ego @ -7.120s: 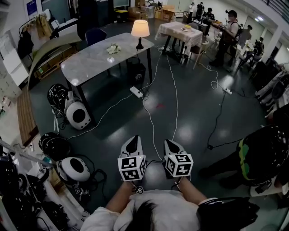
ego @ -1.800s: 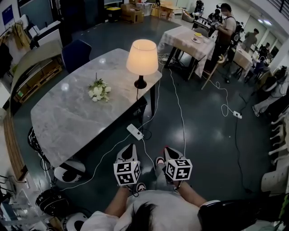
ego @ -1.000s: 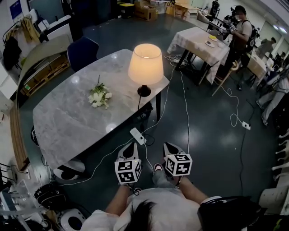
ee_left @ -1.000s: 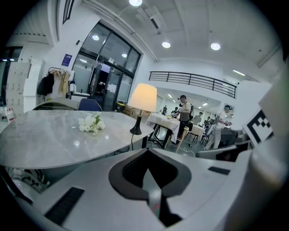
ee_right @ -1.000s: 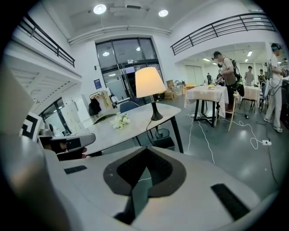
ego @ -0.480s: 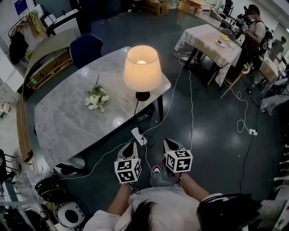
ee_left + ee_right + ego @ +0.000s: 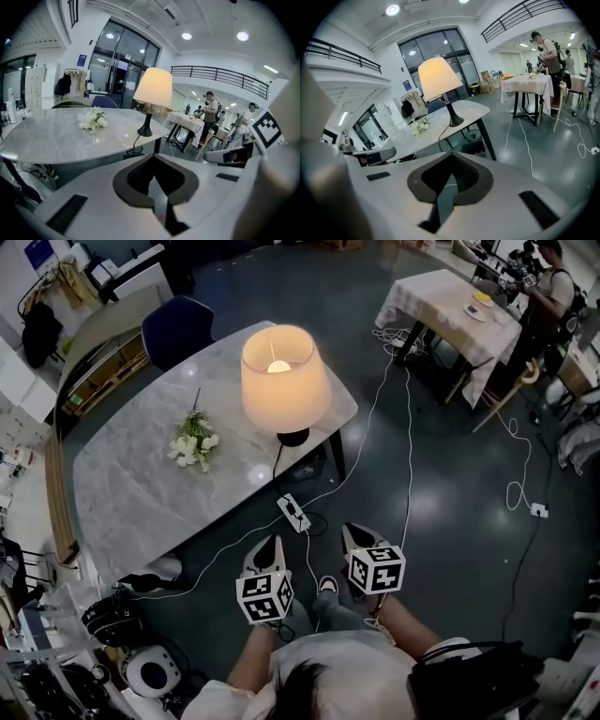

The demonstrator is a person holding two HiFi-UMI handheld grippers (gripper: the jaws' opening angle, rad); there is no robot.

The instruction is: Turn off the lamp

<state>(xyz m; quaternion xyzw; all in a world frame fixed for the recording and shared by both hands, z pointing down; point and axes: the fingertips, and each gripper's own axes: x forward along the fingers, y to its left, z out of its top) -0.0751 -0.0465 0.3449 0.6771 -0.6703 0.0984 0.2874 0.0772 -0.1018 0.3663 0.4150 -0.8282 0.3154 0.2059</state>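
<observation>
1. Progress: basically nothing is done yet. The left gripper is hanging low in front of the person with its fingers pressed together and nothing in them. The lamp is glowing away, so it hasn't been switched off yet.
2. The lamp is standing ahead of both sets of fingers and well apart from them, near the closest edge of the marble bench. In the left gripper view it's sitting just above the fingertips.
3. The right gripper is doing the same thing: fingers together, empty, pointing toward the lamp.
4. What's left, I'm guessing: closing the gap, finding the switch, and working it. I can't make out a switch anywhere, so no idea if it's on the base or the cord.
5. Other stuff, left to right: helmets and gear are piling up on the floor out past the left fingers. A little bunch of white flowers is lying on the bench, left of the lamp.
6. A white power strip is lying on the floor just ahead of the fingers, between them and the bench. White cables are trailing off beyond the right fingers, so they're a trip risk.
7. Far ahead to the right, a cloth-covered table is standing with a person next to it, well out of the way.
</observation>
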